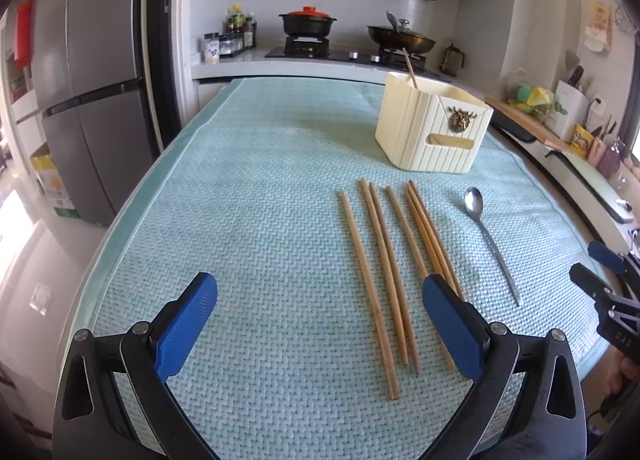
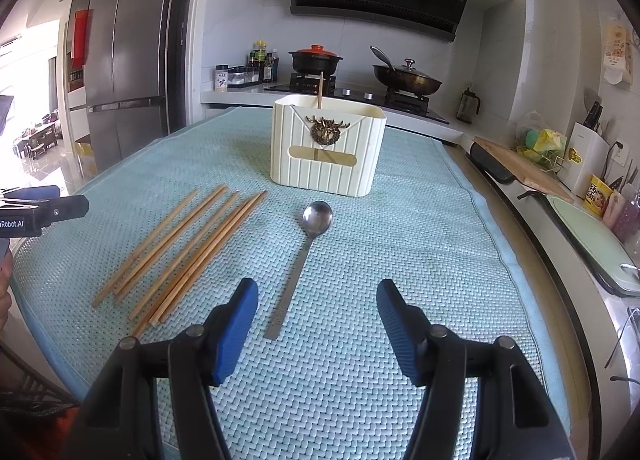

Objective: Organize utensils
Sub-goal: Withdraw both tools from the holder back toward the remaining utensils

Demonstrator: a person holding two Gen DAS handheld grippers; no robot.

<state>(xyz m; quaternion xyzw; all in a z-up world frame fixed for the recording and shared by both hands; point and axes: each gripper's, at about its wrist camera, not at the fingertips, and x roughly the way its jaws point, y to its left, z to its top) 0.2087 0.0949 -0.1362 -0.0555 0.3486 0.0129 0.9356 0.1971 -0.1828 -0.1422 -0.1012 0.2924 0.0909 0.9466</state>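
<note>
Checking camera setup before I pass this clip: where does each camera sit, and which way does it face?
Left wrist: on the left gripper, low over the mat, facing the chopsticks and holder; its open fingers show, and the right gripper at the right edge.
Right wrist: on the right gripper, facing the spoon and holder; its open fingers show, with the left gripper at the left edge.
Shared: chopsticks, spoon, holder, mat, stove.

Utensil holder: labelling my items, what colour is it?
Cream with vertical ribbing, the utensil holder bears a bronze emblem; right wrist view shows it best.
</note>
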